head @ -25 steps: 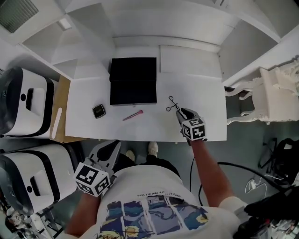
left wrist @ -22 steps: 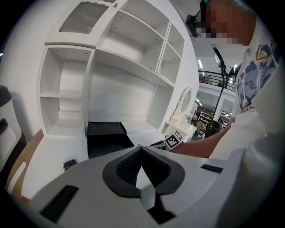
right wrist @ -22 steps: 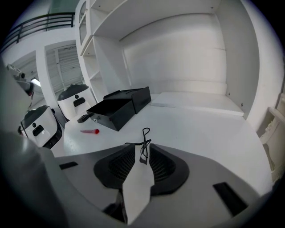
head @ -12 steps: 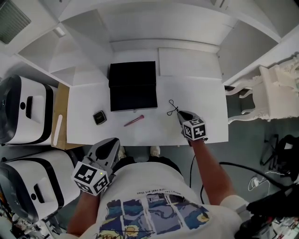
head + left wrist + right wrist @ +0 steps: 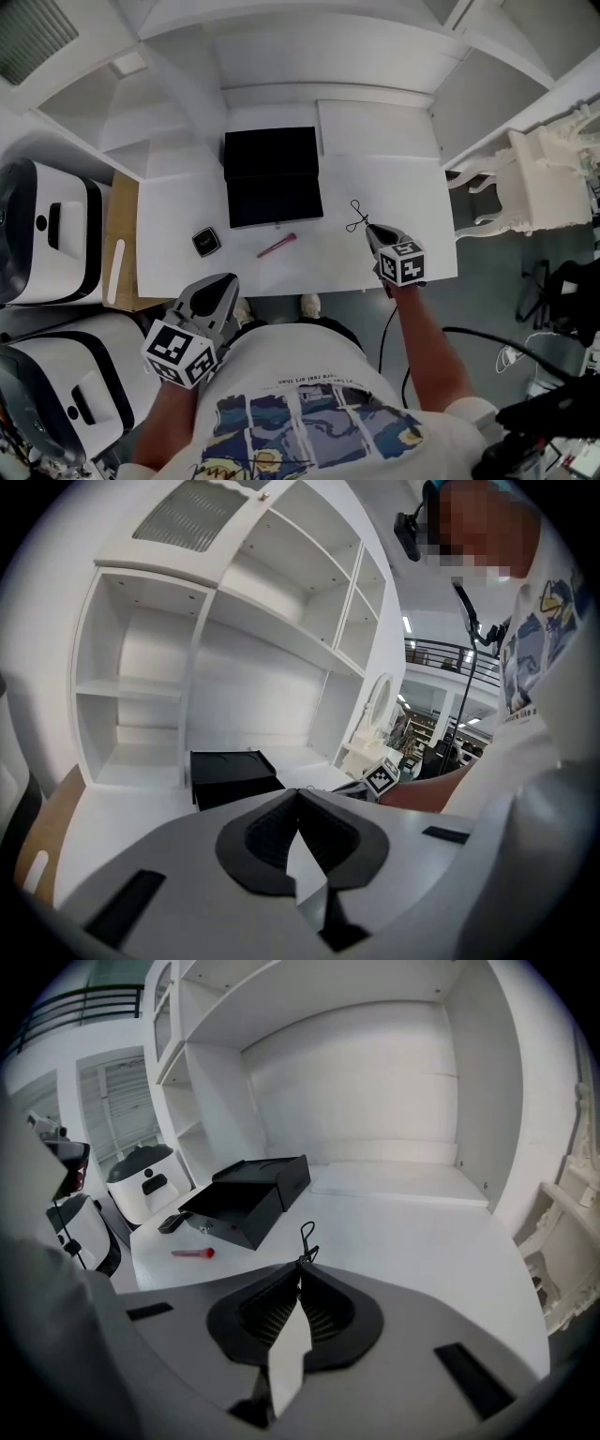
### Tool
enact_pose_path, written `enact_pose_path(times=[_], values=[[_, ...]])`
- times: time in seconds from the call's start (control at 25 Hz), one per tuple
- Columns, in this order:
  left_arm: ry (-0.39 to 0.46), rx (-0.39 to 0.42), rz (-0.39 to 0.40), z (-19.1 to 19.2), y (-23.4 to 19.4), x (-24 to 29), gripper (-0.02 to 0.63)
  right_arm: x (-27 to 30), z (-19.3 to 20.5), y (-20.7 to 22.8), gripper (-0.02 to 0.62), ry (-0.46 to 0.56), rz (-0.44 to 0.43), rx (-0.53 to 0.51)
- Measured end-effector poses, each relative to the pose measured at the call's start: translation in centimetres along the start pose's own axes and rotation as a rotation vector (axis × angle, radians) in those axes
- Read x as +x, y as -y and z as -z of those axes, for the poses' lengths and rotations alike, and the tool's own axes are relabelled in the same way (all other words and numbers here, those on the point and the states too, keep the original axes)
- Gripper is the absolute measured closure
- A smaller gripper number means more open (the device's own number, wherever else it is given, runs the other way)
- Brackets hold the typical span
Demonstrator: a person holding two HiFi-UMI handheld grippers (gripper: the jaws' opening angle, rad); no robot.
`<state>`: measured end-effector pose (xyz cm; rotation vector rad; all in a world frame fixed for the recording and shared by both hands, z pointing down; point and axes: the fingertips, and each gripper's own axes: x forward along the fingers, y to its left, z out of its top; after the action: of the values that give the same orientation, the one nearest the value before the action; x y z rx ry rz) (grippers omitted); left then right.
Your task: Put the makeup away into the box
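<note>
The right tool [image 5: 300,1266] is clenched on the eyelash curler [image 5: 306,1238], which juts past its tips; left tool [image 5: 298,795] closed, empty.

So the box [image 5: 272,178] is black, sitting open toward the back of the white table, with its lid part lying flat behind it. The pink makeup stick [image 5: 277,246] lies flat on the table just in front of the box, angled a bit. The small dark square compact [image 5: 206,241] sits off to the left of the stick, apart from it. The thin black wire eyelash curler [image 5: 357,217] is right of the box, loop end pointing away, with its near end pinched in the right tongs [image 5: 368,228], which have just closed on it.
</note>
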<state>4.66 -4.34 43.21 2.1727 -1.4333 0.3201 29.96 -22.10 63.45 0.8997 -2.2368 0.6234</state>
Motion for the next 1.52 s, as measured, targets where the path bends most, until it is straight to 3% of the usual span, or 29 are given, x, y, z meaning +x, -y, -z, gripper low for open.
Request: enact_pose_path(times=[0.24, 0.56, 1.0, 1.52], values=[[0.02, -0.003, 0.031, -0.1, -1.8, -1.2, 0.592, -2.6, -3.4, -2.0, 0.561, 0.051, 0.022, 0.0], [0.061, -0.019, 0.05, -0.1, -4.2, -3.3, 0.592, -2.2, -7.2, -6.7, 0.561, 0.076, -0.028, 0.029], [0.104, -0.041, 0.017, 0.6, -8.0, -7.5, 0.592, 3.8, -9.9, -14.4, 0.561, 0.009, -0.111, -0.062], [0.103, -0.06, -0.034, 2.1, -12.9, -12.3, 0.592, 10.9, -10.7, -19.2, 0.561, -0.103, -0.123, -0.103]])
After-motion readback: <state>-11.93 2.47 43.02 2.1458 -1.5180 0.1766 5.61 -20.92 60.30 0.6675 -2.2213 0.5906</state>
